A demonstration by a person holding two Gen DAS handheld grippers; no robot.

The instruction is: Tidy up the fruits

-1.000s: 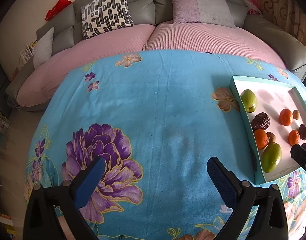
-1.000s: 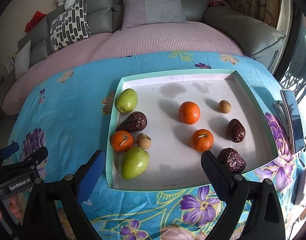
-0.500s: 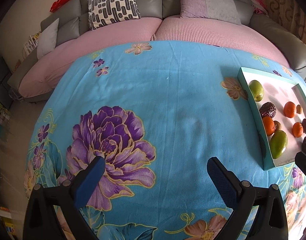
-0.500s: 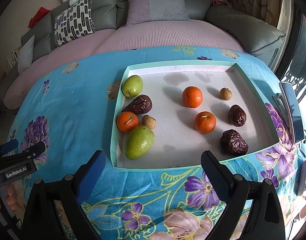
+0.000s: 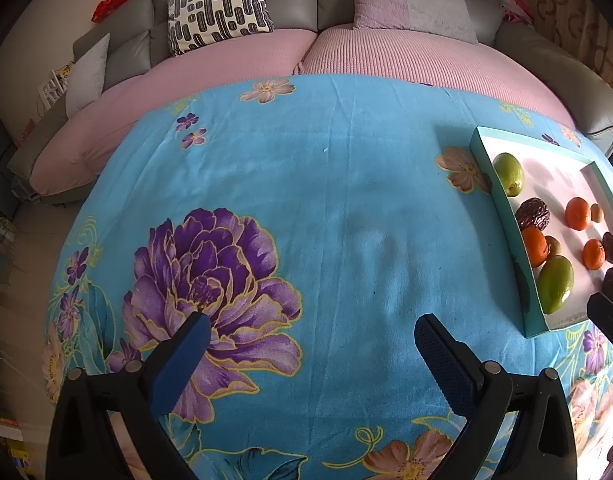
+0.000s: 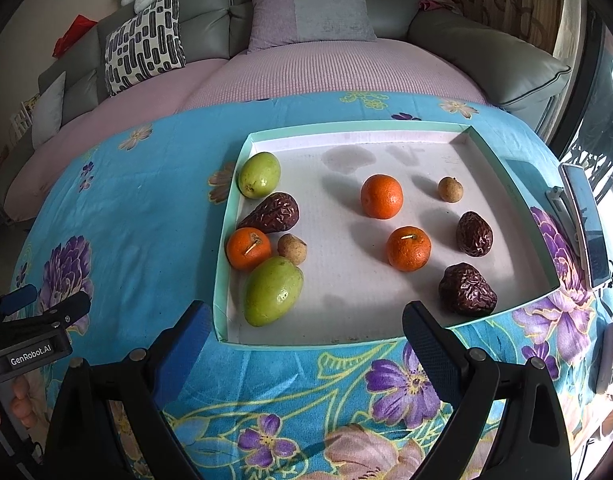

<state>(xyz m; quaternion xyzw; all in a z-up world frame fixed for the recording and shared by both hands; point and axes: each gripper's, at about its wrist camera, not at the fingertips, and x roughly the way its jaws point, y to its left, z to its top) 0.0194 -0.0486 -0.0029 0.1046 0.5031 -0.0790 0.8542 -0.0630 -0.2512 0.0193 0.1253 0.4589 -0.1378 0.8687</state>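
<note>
The left tool (image 5: pixel 312 334) hangs with its two blue-padded fingers (image 5: pixel 186 344) spread wide apart, nothing between them. The right tool (image 6: pixel 306 324) is likewise spread wide, its jaws parted and holding nothing. In the right wrist view the left tool shows again at the lower left edge, level with the right one, and fingers of the person's hand (image 6: pixel 18 404) curl around its grip.
</note>
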